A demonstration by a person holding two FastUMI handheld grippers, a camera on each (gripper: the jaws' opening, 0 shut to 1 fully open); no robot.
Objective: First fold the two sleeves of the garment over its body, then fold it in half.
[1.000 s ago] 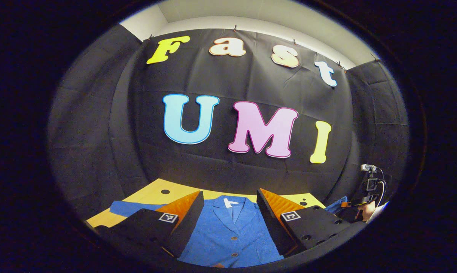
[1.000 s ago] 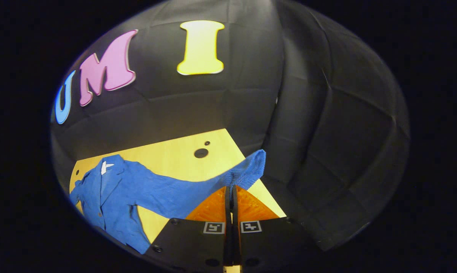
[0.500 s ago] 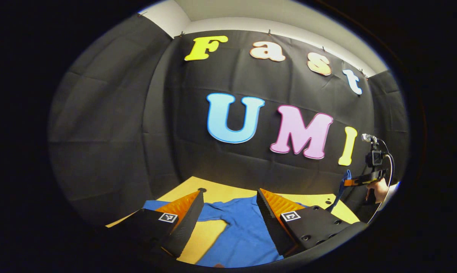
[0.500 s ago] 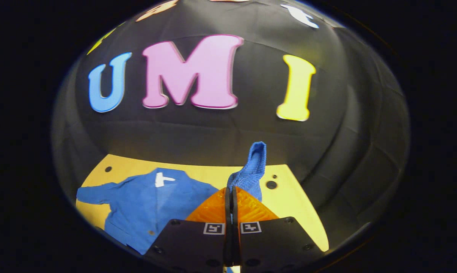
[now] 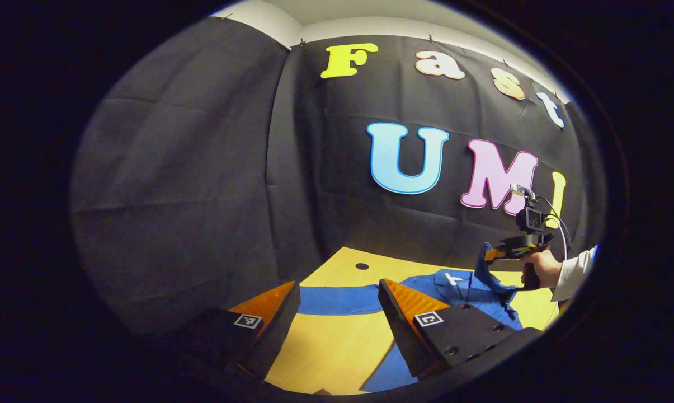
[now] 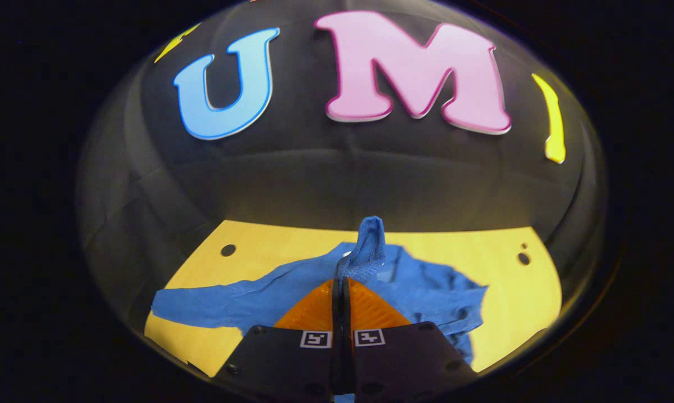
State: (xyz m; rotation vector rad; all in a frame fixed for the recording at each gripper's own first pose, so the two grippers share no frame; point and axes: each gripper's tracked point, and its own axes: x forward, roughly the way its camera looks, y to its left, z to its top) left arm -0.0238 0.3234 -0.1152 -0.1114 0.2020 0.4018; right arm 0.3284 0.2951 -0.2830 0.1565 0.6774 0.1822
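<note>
My left gripper hangs wide open above bare yellow table. My right gripper is clamped on a sleeve cuff, lifted over the blue garment spread beyond; its other sleeve lies flat.

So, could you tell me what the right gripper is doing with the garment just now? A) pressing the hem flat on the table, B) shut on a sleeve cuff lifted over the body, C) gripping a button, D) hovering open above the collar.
B: the right gripper is shut on the sleeve cuff, raised above the garment.
</note>
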